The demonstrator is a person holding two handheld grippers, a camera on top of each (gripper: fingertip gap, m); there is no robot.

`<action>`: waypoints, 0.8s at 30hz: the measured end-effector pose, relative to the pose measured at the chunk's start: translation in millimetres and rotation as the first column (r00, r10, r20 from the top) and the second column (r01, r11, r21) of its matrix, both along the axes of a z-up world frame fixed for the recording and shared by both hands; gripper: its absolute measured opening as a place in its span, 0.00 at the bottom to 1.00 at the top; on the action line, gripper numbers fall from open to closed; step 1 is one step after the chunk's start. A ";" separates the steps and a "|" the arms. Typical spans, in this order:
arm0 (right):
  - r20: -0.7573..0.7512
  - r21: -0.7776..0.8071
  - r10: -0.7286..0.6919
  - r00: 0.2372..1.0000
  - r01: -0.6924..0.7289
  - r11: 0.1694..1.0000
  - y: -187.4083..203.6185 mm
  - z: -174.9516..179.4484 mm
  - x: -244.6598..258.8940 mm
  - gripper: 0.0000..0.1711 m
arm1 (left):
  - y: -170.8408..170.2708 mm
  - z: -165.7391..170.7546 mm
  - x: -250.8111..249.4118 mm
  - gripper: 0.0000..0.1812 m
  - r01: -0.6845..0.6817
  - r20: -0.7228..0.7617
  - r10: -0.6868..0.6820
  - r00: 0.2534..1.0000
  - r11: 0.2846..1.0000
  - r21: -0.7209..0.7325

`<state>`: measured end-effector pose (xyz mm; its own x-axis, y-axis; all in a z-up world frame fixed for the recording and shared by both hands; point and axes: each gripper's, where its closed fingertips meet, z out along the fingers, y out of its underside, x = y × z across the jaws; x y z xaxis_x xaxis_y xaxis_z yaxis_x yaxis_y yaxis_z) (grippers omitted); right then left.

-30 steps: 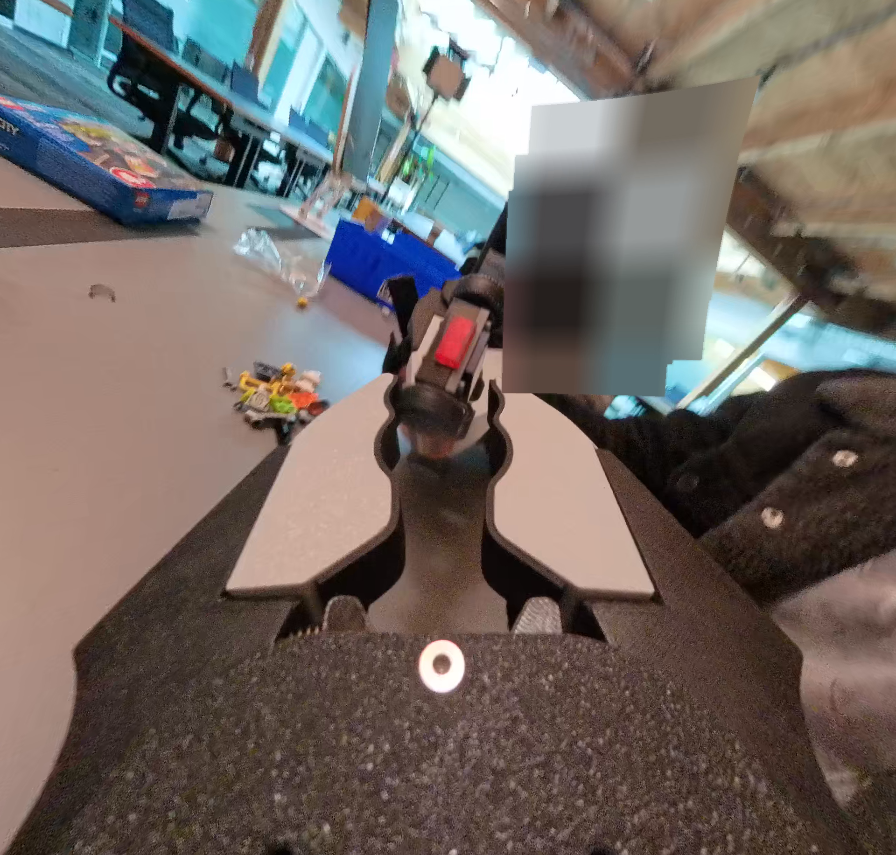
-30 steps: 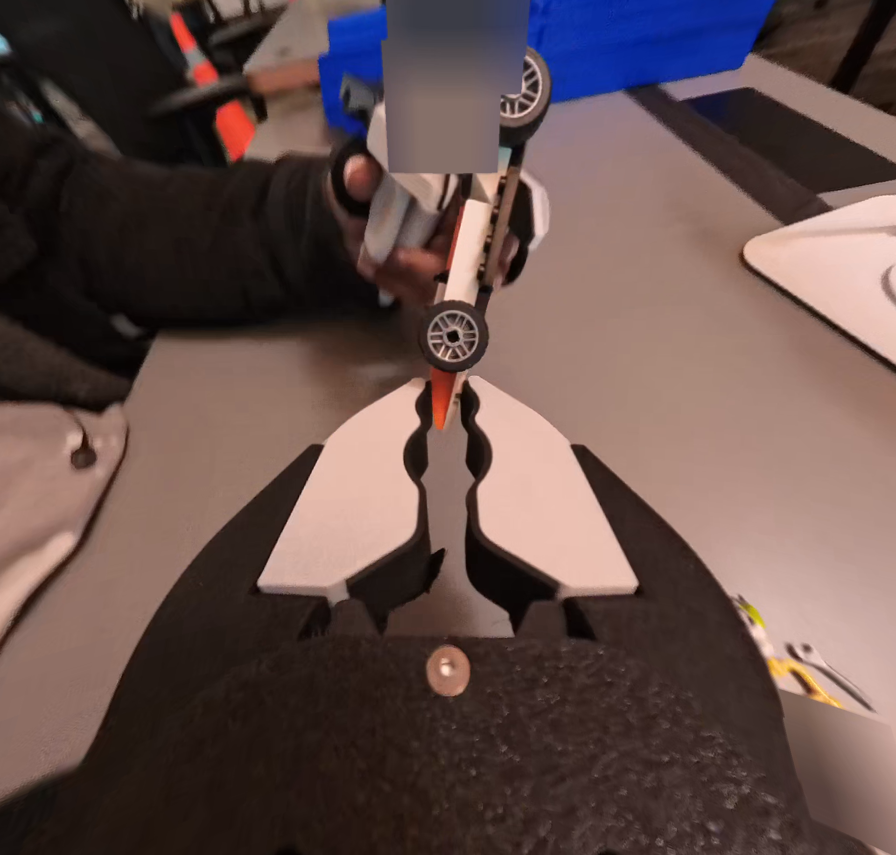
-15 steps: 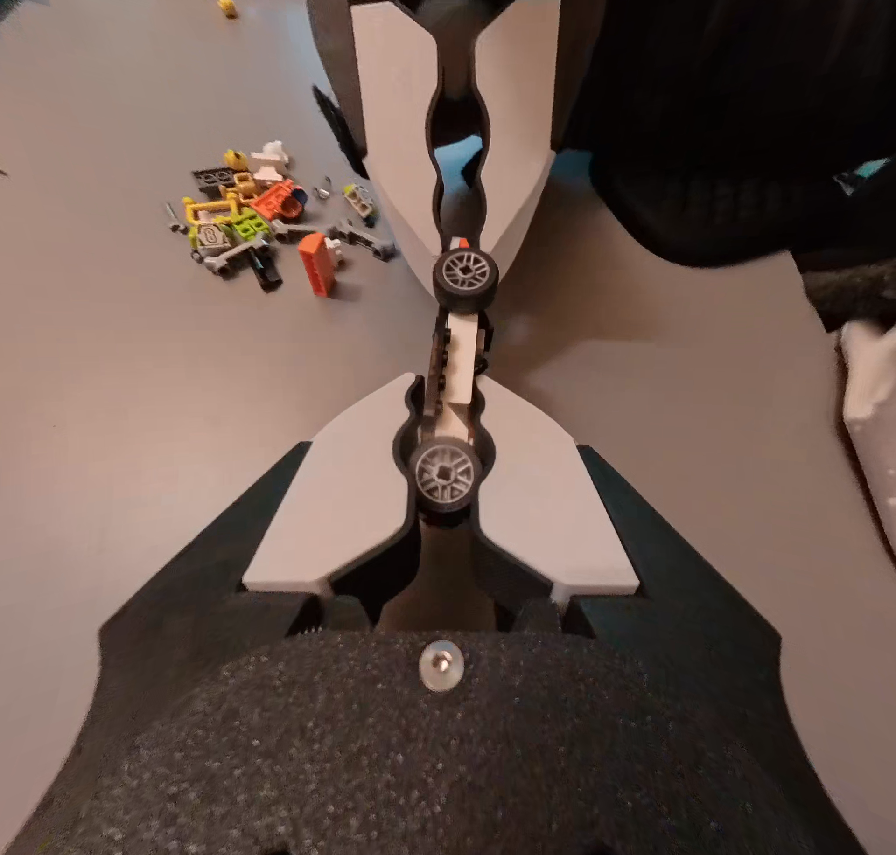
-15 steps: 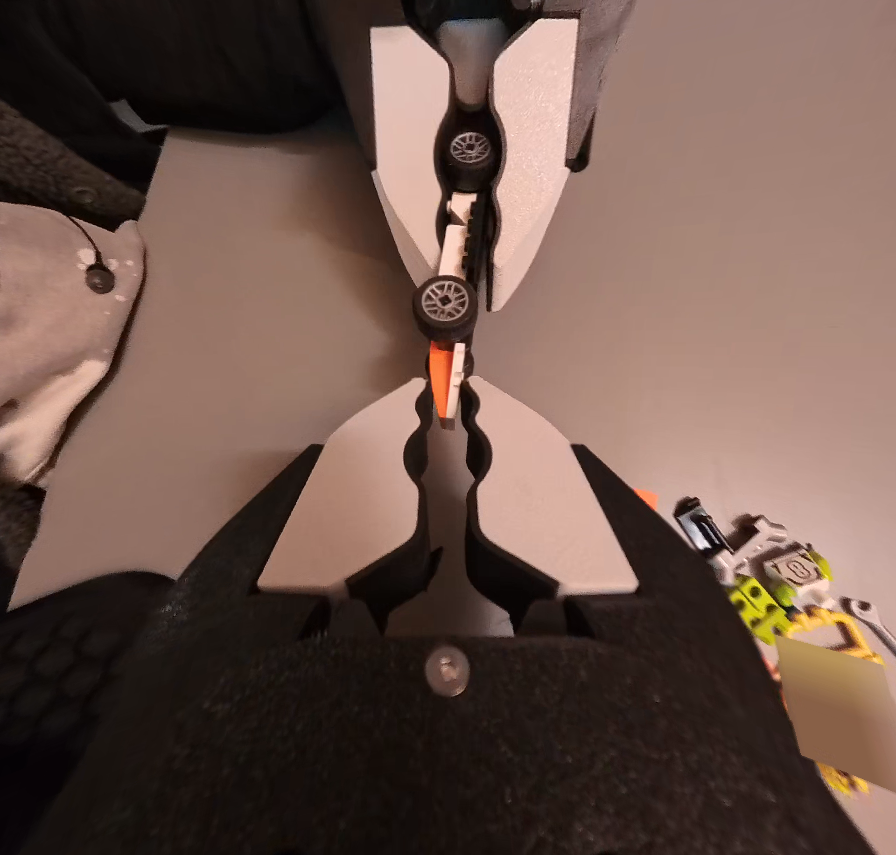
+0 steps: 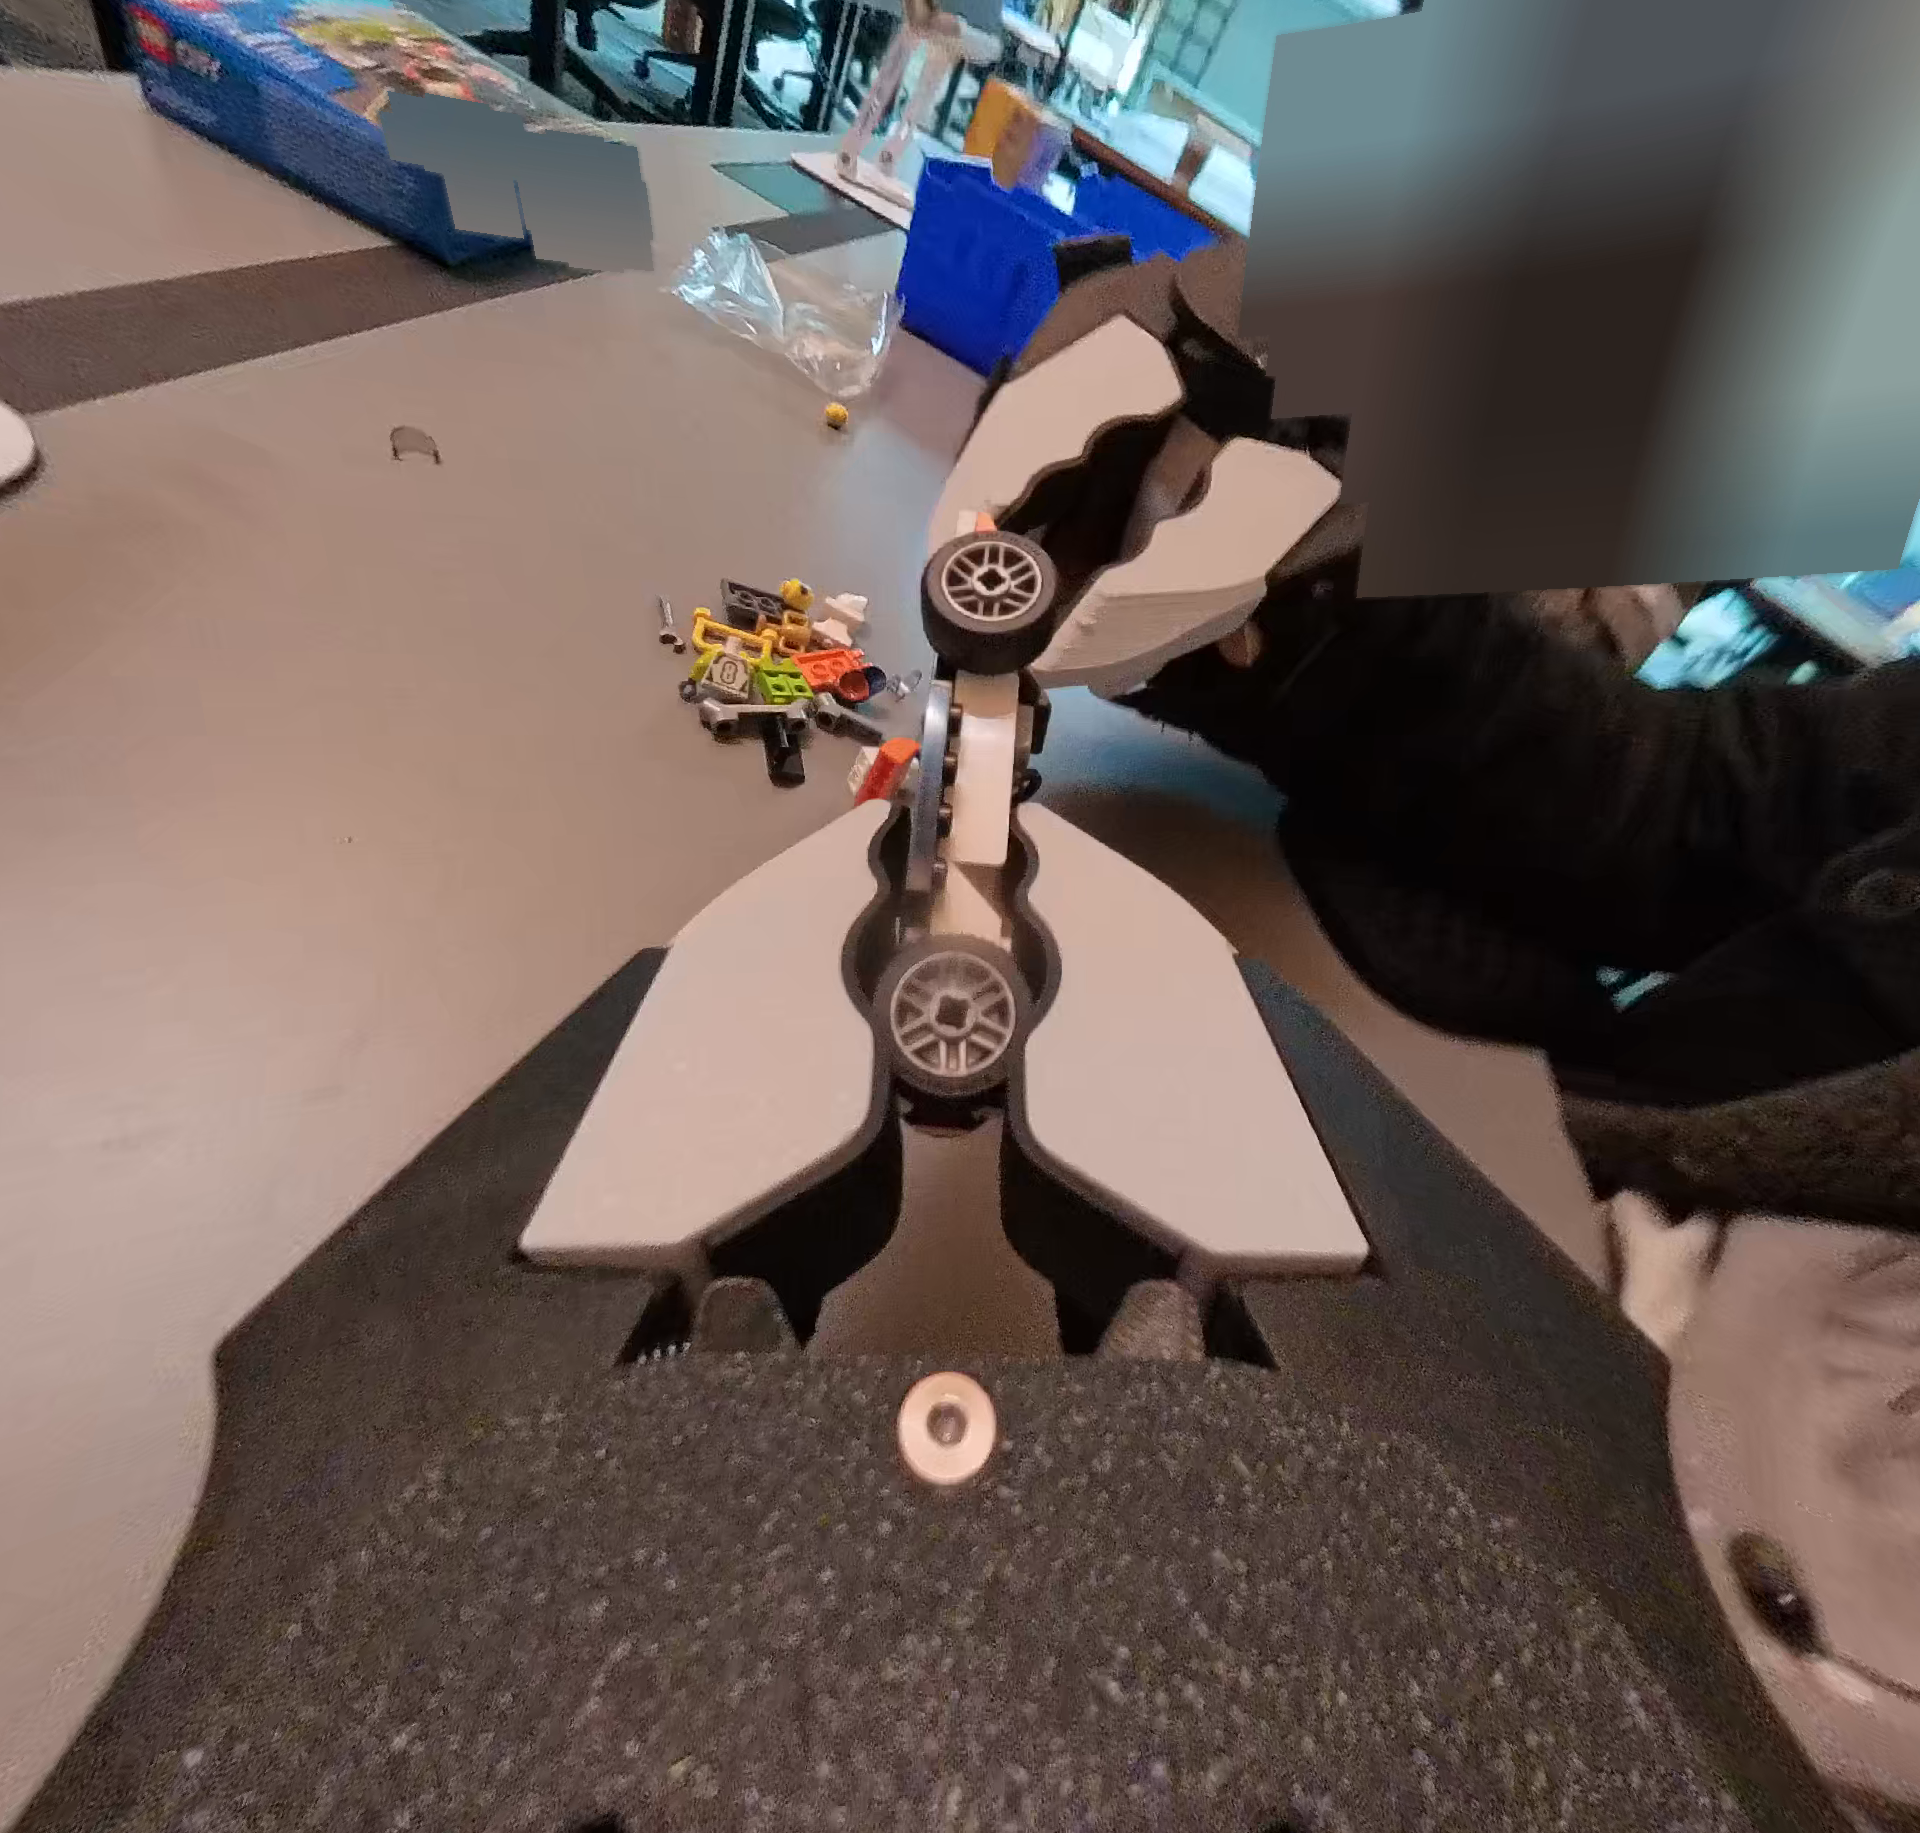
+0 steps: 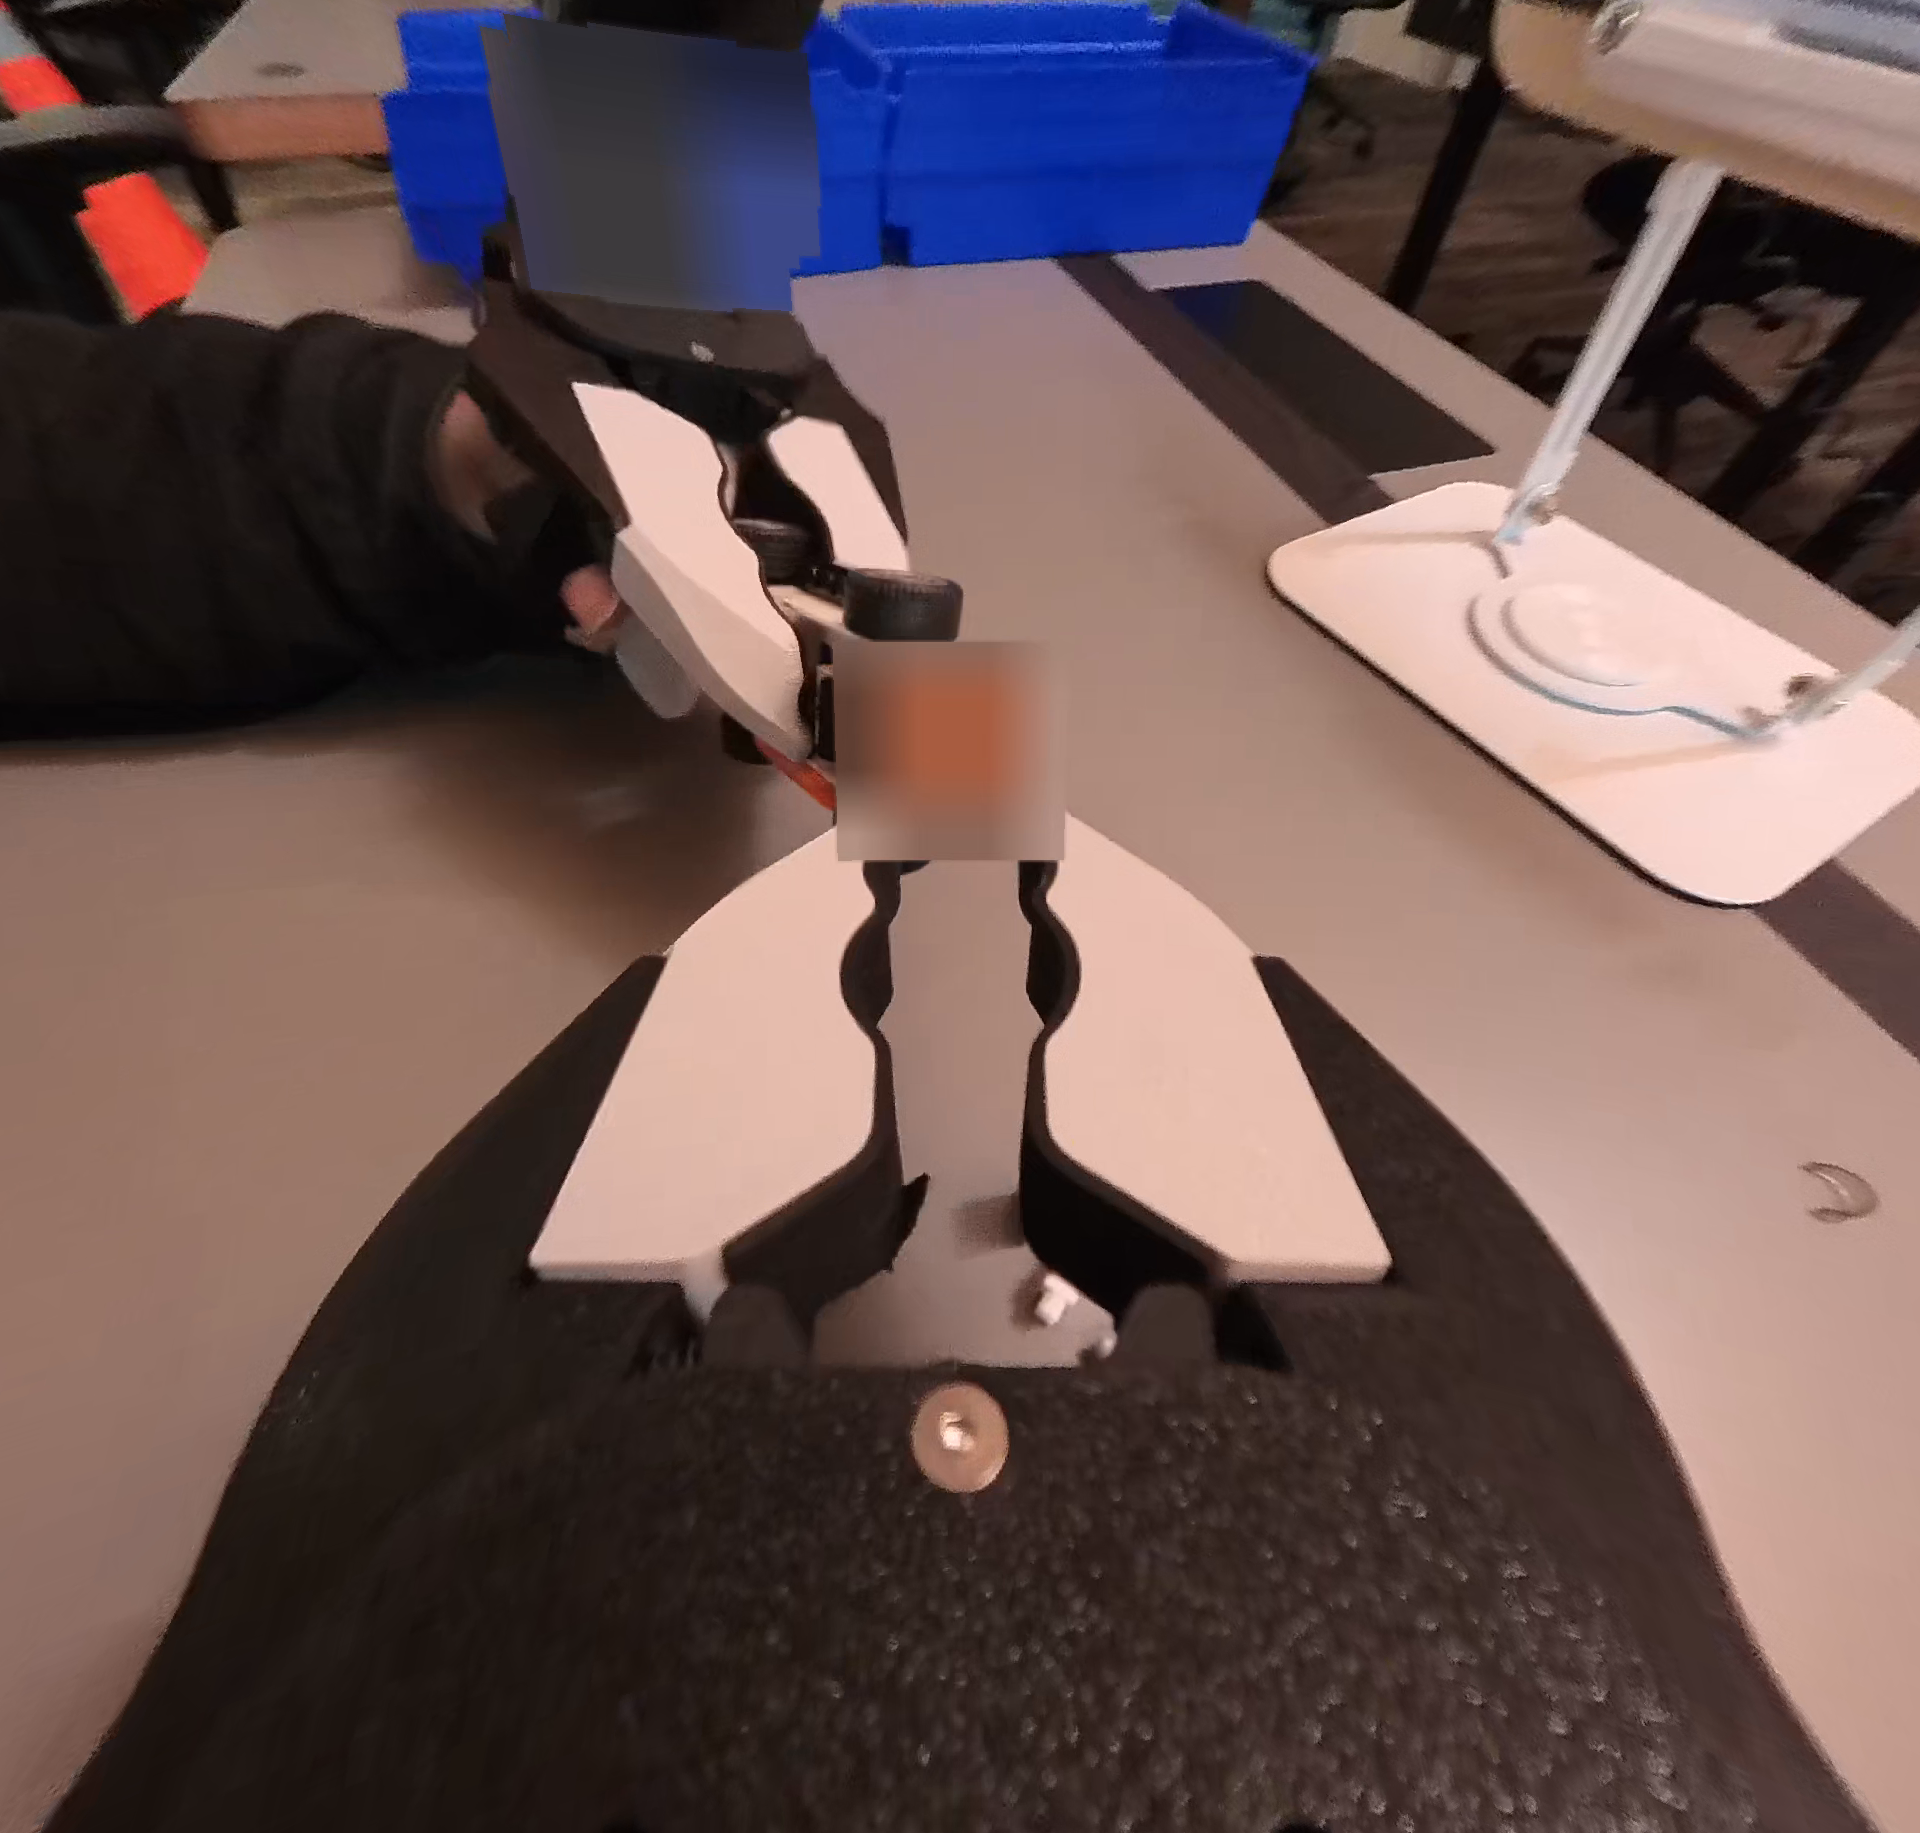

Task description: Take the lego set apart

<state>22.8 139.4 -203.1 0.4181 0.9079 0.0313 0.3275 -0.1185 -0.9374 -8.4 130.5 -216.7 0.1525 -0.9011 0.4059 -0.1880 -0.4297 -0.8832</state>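
Left gripper [image 5: 951, 853] jaws clamped on lego car [image 5: 971, 796]. Right gripper [image 6: 954, 884] jaws narrow, grip hidden by blur. Loose bricks [image 5: 774, 677] on desk [image 5: 312, 744].

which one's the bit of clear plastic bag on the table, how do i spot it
Start at the grey table and find the blue set box lying at its far edge. Just right of that box, before the blue bins, lies the crumpled plastic bag. Unlike the colourful loose brick pile nearer the camera, it is see-through and shiny.
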 end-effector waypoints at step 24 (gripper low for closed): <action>0.167 0.342 -0.263 0.950 0.195 0.919 14.2 3.8 -23.1 0.05 | 17.8 -3.4 2.2 0.10 -0.211 -0.151 0.244 0.958 0.956 0.203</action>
